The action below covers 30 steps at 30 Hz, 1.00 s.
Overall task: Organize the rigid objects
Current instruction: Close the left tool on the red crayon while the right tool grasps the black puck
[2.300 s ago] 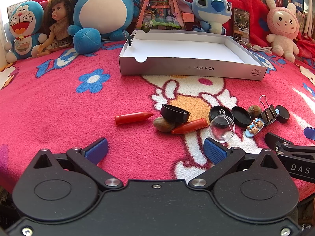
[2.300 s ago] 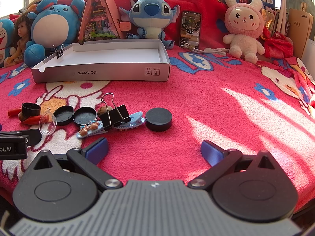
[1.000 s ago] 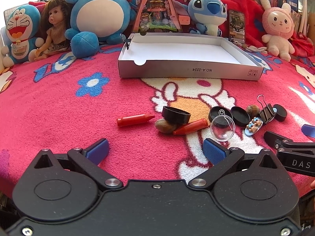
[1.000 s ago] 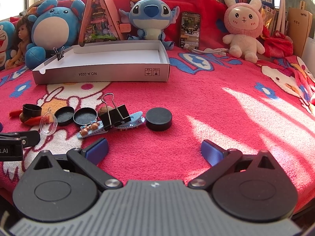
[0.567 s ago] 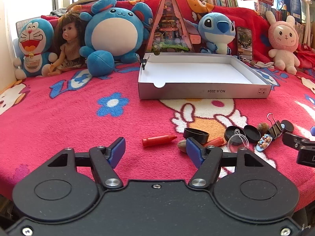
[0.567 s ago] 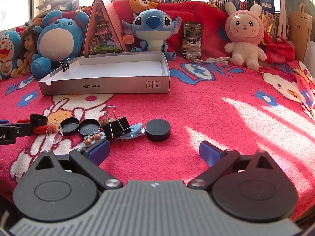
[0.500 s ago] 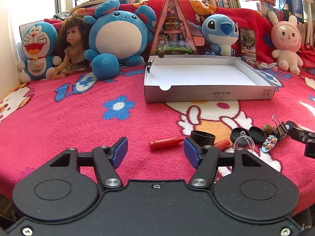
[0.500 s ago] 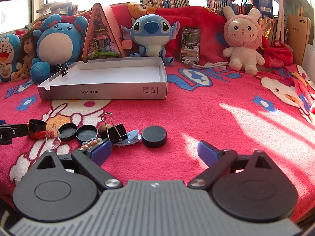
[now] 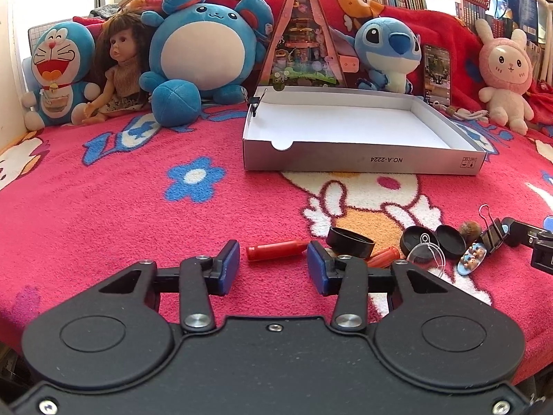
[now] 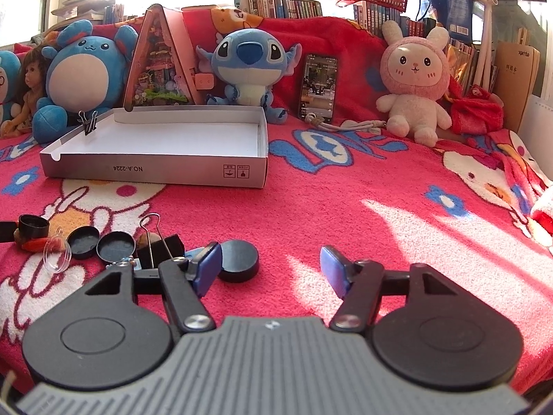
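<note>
Change: both my hand-held grippers, left (image 9: 273, 267) and right (image 10: 270, 270), are narrowing, empty.
Meaning: red plastic crayon (image 9: 276, 249) not yet gripped.

Both low wrist views share the box (image 9: 359, 162).

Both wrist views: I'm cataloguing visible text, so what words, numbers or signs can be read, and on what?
"NO.A-2224", printed upside down on the front wall of the shallow white cardboard box.
Two small handling symbols by that wall's corner: too small to read.
"xprinte" on the brown cardboard carton; the line beneath is blurred.
Book spines: unreadable.
</note>
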Each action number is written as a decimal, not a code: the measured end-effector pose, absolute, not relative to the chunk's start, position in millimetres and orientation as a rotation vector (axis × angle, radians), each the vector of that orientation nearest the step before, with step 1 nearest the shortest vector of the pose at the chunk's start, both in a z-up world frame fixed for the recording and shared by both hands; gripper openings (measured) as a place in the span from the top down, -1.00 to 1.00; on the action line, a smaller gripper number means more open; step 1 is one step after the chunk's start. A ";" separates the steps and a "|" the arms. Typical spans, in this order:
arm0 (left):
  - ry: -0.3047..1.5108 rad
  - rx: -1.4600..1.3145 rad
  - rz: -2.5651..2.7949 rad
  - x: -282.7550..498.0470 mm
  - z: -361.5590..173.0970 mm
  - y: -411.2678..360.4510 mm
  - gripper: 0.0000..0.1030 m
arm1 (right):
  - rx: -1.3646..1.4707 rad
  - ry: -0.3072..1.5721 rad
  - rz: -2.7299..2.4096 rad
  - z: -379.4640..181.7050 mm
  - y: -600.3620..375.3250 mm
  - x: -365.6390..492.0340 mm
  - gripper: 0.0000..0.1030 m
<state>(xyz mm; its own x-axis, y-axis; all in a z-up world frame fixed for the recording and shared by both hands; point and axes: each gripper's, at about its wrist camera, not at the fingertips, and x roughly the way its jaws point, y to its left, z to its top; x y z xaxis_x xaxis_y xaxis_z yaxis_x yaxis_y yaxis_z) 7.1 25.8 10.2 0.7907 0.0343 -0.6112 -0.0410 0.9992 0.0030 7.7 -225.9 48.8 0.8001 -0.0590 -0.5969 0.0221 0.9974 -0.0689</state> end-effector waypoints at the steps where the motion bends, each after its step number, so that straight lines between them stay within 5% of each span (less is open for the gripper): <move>1: 0.659 -0.019 0.041 9.0 9.4 25.9 0.19 | -0.060 0.644 -0.040 48.3 -225.2 8.2 -0.41; 23: 0.640 0.003 0.063 -4.0 10.6 47.0 0.13 | -0.057 0.651 -0.001 43.8 -220.0 15.7 -0.27; 30: 0.648 0.001 0.030 -5.4 9.2 43.7 -0.02 | -0.054 0.655 0.003 42.9 -220.0 16.2 -0.27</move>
<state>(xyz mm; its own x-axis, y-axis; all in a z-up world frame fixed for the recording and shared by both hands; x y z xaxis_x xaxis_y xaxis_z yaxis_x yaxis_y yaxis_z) -5.4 43.7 9.2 0.7971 0.0278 -0.6032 -0.0272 0.9996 0.0102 16.2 -220.0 42.9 0.7931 -0.0138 -0.6090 -0.0200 0.9986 -0.0487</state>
